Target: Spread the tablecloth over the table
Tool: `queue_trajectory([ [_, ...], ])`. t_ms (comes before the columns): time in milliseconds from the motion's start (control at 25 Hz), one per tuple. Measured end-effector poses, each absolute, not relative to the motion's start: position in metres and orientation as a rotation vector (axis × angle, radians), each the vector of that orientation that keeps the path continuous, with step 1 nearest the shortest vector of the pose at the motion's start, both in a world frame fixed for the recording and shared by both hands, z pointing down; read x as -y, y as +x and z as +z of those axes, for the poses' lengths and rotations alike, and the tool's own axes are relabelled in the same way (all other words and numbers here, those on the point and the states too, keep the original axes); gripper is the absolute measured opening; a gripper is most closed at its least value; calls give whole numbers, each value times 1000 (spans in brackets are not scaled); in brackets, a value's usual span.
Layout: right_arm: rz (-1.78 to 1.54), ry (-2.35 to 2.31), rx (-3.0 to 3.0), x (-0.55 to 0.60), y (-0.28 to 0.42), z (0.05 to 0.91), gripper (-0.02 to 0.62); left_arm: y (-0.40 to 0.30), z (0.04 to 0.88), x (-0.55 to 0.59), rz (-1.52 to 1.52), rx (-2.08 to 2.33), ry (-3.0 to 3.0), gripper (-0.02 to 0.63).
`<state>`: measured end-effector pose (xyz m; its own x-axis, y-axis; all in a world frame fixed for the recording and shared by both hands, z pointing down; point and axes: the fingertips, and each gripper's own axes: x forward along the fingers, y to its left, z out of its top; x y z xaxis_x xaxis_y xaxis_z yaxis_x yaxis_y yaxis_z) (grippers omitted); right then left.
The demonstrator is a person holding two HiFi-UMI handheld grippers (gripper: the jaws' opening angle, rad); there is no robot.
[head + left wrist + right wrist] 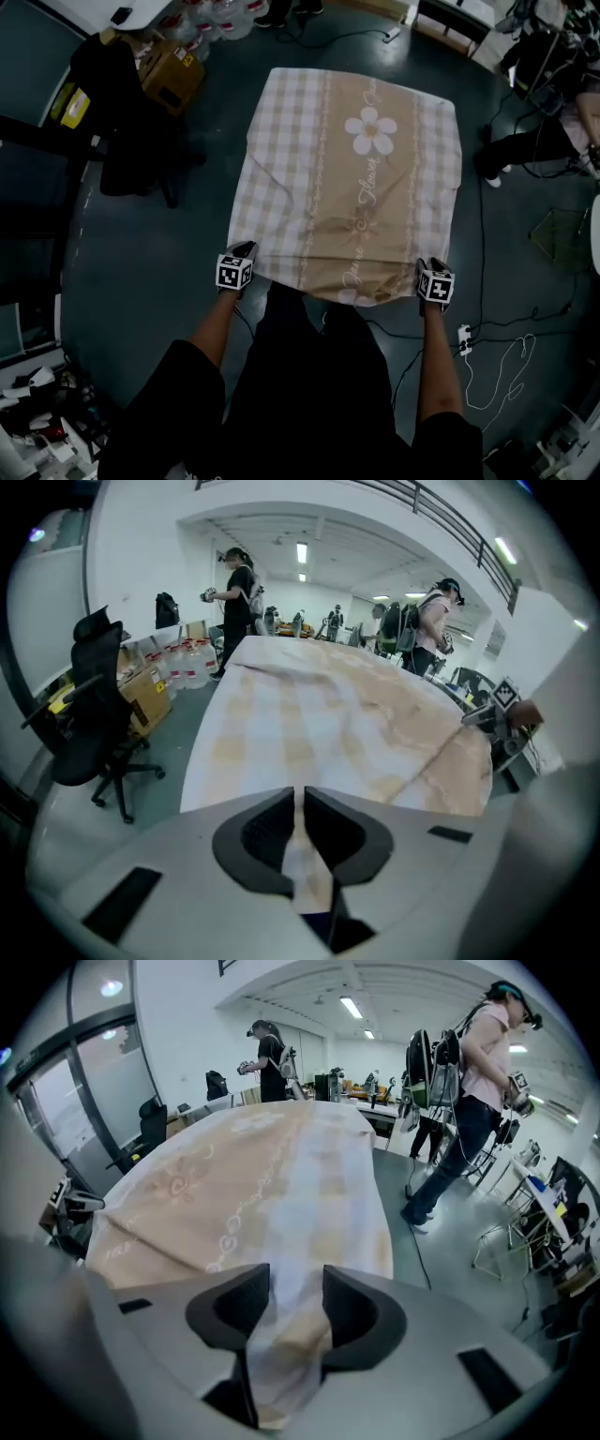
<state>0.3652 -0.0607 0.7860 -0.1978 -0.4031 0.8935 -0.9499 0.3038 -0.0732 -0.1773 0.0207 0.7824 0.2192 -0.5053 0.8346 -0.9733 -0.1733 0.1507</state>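
Observation:
A beige and white checked tablecloth (347,178) with a white flower lies spread over the table. My left gripper (244,251) is at its near left corner. In the left gripper view the left gripper (301,803) has its jaws almost together, pinching the cloth (309,705) edge. My right gripper (432,268) is at the near right corner. In the right gripper view the right gripper (296,1288) has its jaws apart, and a loose fold of the cloth (262,1176) hangs between them. The near edge sags between the two grippers.
A black office chair (131,141) stands left of the table, with a cardboard box (171,70) and water bottles (216,14) behind it. Cables and a power strip (464,337) lie on the floor at the right. People (469,1082) stand beyond the table's far and right sides.

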Motion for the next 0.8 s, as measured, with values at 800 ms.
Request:
queue_trajectory([
  [800,614,958,2171,138,196,684,170,-191,749,33,946,1392,1860,44],
])
